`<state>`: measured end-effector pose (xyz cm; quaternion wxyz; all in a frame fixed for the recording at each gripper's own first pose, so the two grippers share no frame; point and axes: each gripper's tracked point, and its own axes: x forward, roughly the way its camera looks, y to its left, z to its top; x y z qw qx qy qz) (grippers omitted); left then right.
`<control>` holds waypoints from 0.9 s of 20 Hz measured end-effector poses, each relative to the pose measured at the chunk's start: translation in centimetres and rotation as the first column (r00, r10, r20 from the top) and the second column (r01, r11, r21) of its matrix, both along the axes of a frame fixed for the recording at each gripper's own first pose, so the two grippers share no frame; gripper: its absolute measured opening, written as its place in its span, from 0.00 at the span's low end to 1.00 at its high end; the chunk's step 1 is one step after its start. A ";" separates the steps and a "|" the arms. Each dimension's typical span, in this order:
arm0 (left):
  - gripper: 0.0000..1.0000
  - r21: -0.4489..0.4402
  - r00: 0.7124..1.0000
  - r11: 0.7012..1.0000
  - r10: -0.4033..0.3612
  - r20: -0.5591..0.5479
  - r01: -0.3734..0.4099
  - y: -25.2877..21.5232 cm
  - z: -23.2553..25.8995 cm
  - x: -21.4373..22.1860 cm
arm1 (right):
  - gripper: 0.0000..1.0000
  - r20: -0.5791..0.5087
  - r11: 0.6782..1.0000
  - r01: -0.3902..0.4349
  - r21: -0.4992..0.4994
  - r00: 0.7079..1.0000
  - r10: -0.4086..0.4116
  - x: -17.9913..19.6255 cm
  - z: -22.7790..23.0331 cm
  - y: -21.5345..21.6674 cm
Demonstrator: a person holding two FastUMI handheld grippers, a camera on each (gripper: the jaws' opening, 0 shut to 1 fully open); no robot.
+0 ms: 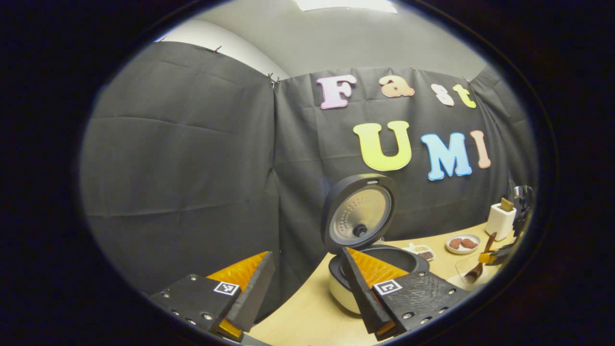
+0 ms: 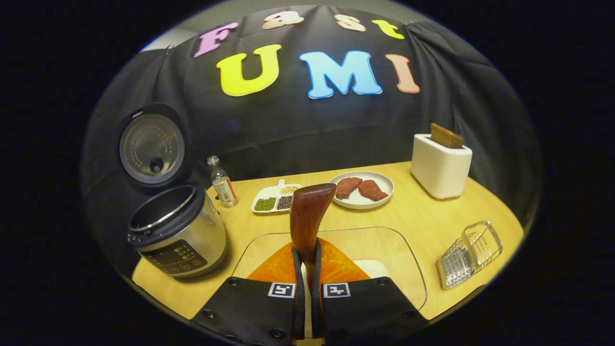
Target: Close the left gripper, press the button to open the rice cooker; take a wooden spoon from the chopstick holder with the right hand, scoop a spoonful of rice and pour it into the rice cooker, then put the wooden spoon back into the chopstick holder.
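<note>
The wooden spoon (image 2: 310,216) stands clamped between the right gripper (image 2: 307,269) fingers, above a clear container (image 2: 408,269) on the table (image 2: 413,216). Left, the rice cooker (image 2: 178,235) sits, lid (image 2: 151,149) raised. The left gripper (image 1: 307,283), jaws apart, hangs before the cooker.
</note>
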<state>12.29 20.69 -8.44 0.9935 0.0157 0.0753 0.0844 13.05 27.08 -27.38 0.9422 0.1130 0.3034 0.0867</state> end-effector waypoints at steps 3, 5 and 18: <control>0.86 0.001 1.000 1.000 -0.011 0.004 0.011 -0.6 0.2 0.0 | 0.07 -0.071 0.985 0.077 0.155 0.995 -0.066 0.2 -0.4 -1.1; 0.86 0.002 1.000 1.000 -0.018 0.006 0.018 -0.9 0.4 0.0 | 0.07 -0.130 0.957 0.130 0.259 0.987 -0.099 0.5 -0.9 -1.9; 0.84 -0.003 1.000 1.000 -0.026 0.016 0.026 -1.9 1.2 -0.4 | 0.04 -0.352 0.658 0.360 0.662 0.924 -0.152 0.9 -0.2 -4.5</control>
